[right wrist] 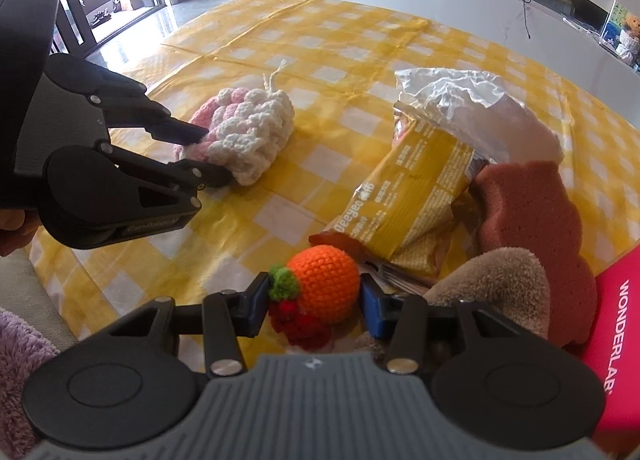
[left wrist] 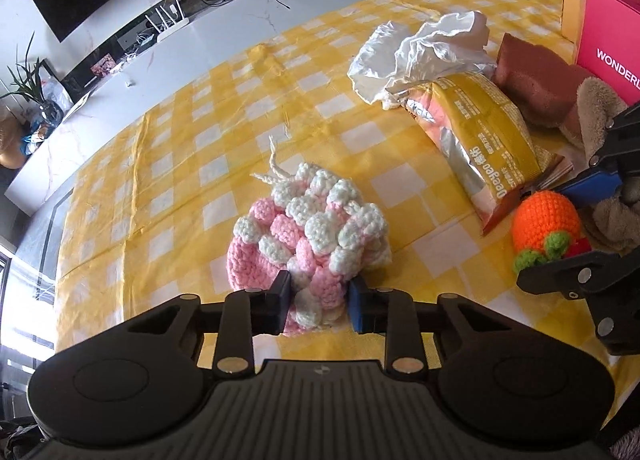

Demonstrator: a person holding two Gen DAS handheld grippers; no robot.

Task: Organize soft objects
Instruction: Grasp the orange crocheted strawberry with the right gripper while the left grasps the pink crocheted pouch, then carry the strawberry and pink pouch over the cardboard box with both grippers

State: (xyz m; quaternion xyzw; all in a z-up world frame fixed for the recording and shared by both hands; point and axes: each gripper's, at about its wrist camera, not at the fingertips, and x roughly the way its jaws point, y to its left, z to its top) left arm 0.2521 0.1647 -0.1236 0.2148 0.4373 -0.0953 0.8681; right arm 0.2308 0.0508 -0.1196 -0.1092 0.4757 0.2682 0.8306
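Observation:
A pink-and-white crochet pouch [left wrist: 308, 236] lies on the yellow checked tablecloth [left wrist: 180, 164]. My left gripper [left wrist: 318, 306] has its fingers on both sides of the pouch's near end, pressing on it; it shows too in the right wrist view [right wrist: 208, 154] at the pouch [right wrist: 244, 132]. An orange crochet fruit [right wrist: 326, 282] with green leaves and a red piece lies between the fingers of my right gripper [right wrist: 314, 302], which stand around it with small gaps. The fruit also shows in the left wrist view [left wrist: 546, 226].
A yellow snack bag [right wrist: 408, 200], a crumpled white plastic bag [right wrist: 472, 108], a reddish-brown sponge [right wrist: 532, 212] and a beige fluffy cloth [right wrist: 496, 284] lie to the right. A pink box [right wrist: 616, 324] stands at the far right. A purple fluffy thing [right wrist: 16, 364] is at the lower left.

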